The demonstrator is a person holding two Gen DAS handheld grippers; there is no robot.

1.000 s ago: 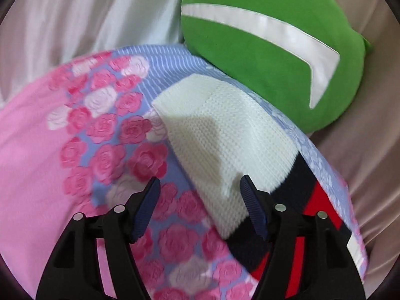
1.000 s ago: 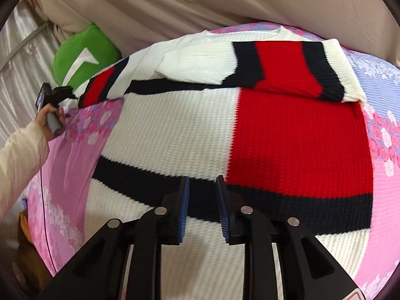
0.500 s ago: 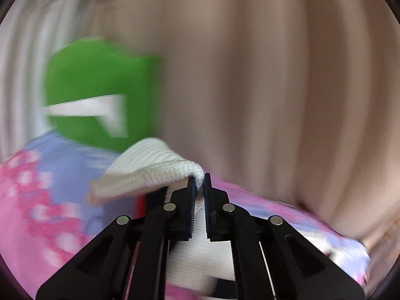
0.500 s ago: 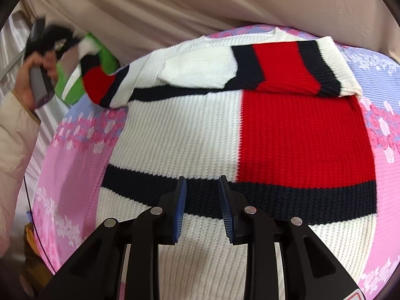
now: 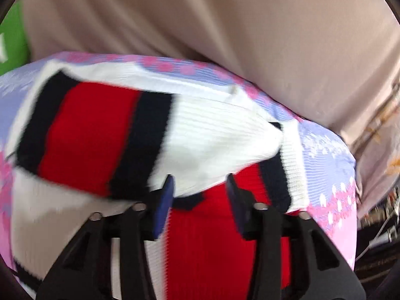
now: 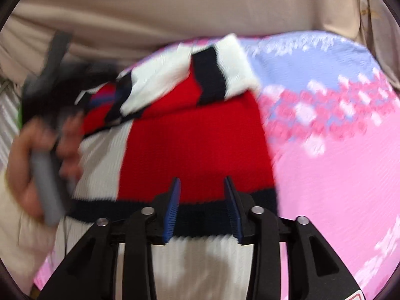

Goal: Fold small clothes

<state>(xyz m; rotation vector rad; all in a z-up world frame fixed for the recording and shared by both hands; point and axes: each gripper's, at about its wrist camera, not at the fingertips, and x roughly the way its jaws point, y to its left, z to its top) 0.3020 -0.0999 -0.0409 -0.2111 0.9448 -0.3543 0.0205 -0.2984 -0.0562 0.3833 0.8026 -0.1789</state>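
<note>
Left wrist view: my left claw (image 5: 198, 187) hangs spread above the soft, floppy sweater (image 5: 87, 137), best pinched at its sleeve cuff.

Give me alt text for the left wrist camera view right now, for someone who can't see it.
Motion-blurred fisheye view along the open left gripper, its blue-padded fingers apart just above a white, red and navy striped sweater. A striped sleeve lies folded across the sweater on a pink and lavender floral bedspread, with a beige curtain behind.
</note>
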